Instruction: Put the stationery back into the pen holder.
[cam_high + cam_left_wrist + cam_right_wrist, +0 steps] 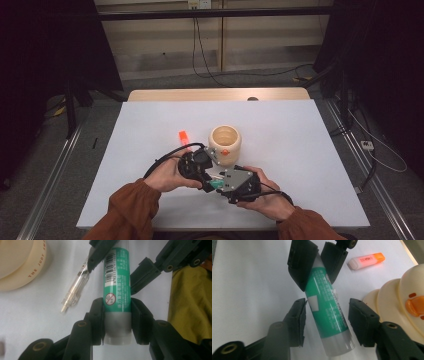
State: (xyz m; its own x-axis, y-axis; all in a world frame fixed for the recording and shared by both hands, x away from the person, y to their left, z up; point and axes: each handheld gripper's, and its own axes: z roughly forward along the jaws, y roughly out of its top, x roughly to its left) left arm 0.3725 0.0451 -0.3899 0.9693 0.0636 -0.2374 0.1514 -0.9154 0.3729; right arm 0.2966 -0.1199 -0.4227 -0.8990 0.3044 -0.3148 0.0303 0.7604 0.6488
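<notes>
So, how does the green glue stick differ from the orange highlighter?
The glue stick has a green label and a grey end; the highlighter is orange with a white end. The glue stick is clamped in the left tongs; the highlighter lies free on the table, untouched. Both are short and stick-shaped.

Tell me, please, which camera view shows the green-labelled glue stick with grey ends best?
The left gripper view: the green-labelled glue stick stands upright there, barcode legible, clamped by the left gripper. The right gripper view shows it tilted, between the right gripper's jaws. The high view shows a green sliver.
</notes>
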